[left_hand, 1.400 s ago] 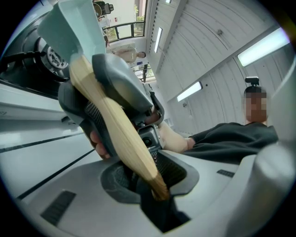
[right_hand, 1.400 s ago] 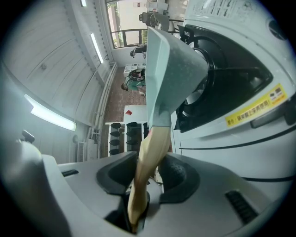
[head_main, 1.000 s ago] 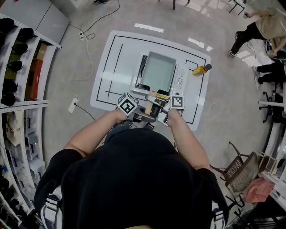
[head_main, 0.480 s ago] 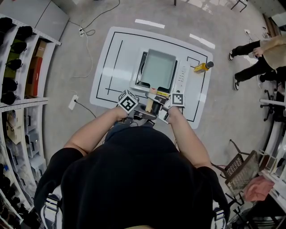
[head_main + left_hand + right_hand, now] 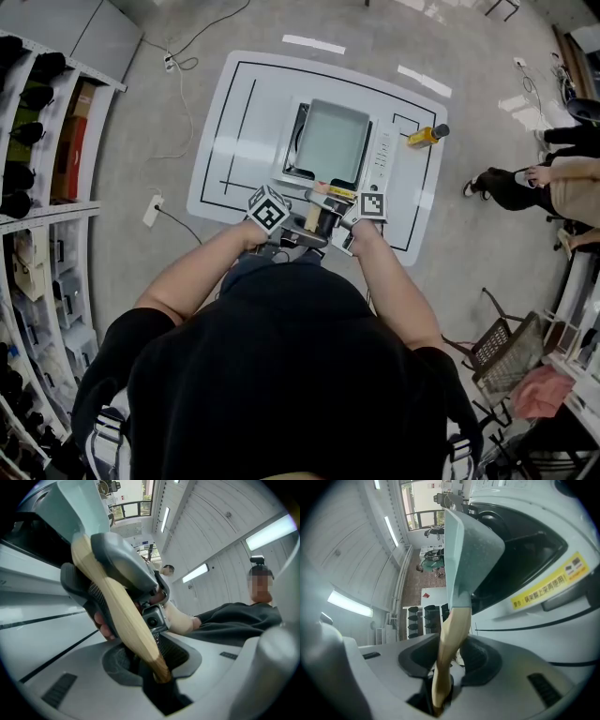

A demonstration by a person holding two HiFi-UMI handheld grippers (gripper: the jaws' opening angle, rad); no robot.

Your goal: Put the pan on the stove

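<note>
A rectangular grey pan (image 5: pixel 330 142) with a wooden handle (image 5: pixel 314 216) lies over the dark plate of the white stove (image 5: pixel 382 161) on the white table. Both grippers hold the handle from the near side. My left gripper (image 5: pixel 302 225) is shut on the handle's end (image 5: pixel 123 616), and in the left gripper view the right gripper (image 5: pixel 123 562) clasps the same handle further along. My right gripper (image 5: pixel 440 686) has just been closing with the handle (image 5: pixel 450 639) between its jaws, and they are shut on it. The pan (image 5: pixel 471 550) stands in front of the stove (image 5: pixel 534 578).
A yellow bottle (image 5: pixel 424 137) lies at the table's right edge beside the stove. Shelving (image 5: pixel 37 141) runs along the left, cables (image 5: pixel 183 66) lie on the floor, and a person (image 5: pixel 539 183) stands at the right. A folded chair (image 5: pixel 502 356) is at the lower right.
The grippers and pan have stayed put. The person at the right has walked down the floor.
</note>
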